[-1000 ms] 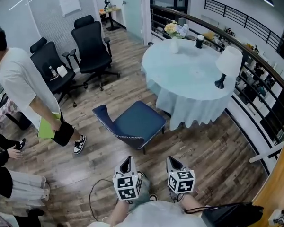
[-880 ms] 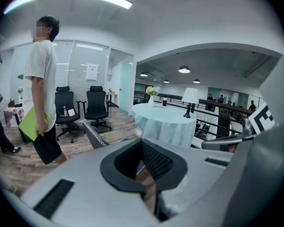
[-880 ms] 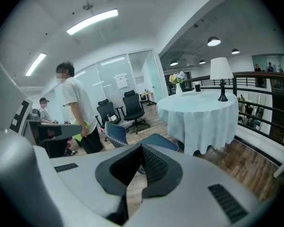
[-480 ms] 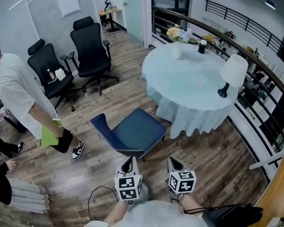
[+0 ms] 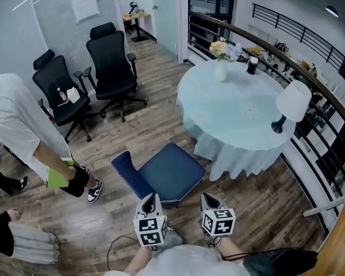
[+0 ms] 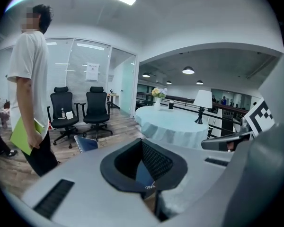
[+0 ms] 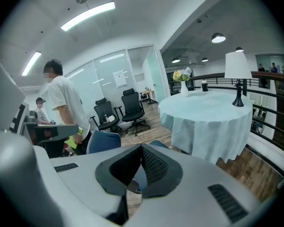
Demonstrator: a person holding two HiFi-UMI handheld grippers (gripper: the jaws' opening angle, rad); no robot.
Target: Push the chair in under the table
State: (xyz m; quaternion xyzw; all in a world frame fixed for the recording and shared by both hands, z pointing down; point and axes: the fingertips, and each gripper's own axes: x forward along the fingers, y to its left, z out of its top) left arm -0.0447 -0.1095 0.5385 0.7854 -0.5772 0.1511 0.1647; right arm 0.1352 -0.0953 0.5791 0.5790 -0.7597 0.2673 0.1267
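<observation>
A blue padded chair [image 5: 167,174] stands on the wood floor, turned at an angle. Its backrest [image 5: 125,172] is at the left, and a gap separates it from the round table [image 5: 241,111] under a pale cloth. My left gripper [image 5: 150,197] and right gripper [image 5: 207,199] are side by side at the chair's near edge, both shut and empty; I cannot tell whether they touch it. In the left gripper view the shut jaws [image 6: 142,143] point past the chair back [image 6: 85,143] toward the table [image 6: 173,124]. The right gripper view [image 7: 142,148] shows the chair [image 7: 104,142] and table [image 7: 208,112].
A person in a white shirt [image 5: 20,125] holding a green folder stands left of the chair. Two black office chairs [image 5: 112,59] are behind. A lamp [image 5: 290,102], a flower vase [image 5: 221,68] and a cup [image 5: 252,66] sit on the table. A railing [image 5: 310,73] curves behind, and a cable [image 5: 112,240] lies on the floor.
Both grippers and my view have moved forward to the chair's near edge, so the chair sits closer. The person at the left has shifted further left. Both grippers stay shut.
</observation>
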